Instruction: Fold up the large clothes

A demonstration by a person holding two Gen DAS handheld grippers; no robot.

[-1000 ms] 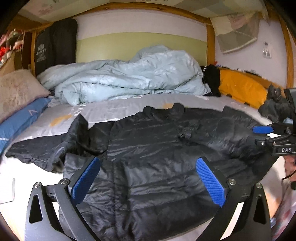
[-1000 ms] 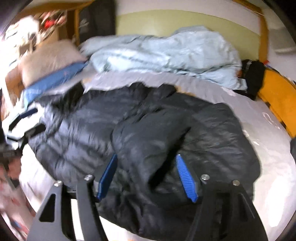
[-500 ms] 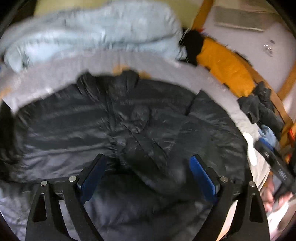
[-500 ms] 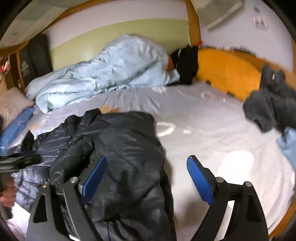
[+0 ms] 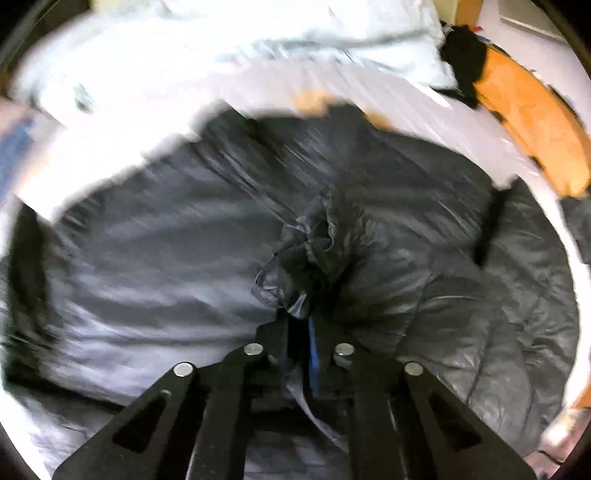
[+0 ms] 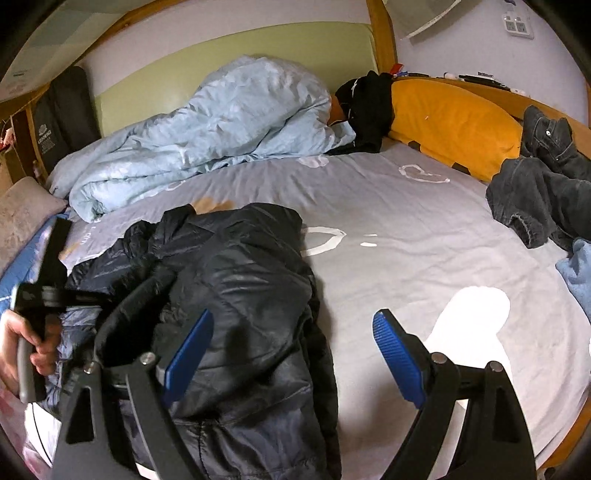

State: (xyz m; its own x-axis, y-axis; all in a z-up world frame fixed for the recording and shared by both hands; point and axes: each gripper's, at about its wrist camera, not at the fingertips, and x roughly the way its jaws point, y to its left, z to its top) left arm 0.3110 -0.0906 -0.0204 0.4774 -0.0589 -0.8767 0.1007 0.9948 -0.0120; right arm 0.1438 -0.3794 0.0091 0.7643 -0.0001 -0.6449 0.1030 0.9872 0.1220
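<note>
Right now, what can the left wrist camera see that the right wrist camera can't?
Only the left view shows the left tool pinched shut on a bunched fold of the black jacket.

Only the right view shows the open right tool, the person's hand, dark jeans and a wall socket.

Both show the jacket, the grey sheet, the light blue blanket and the orange pillow.

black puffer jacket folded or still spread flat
Partly folded: the black puffer jacket has one side doubled over its middle on the bed sheet.
</note>
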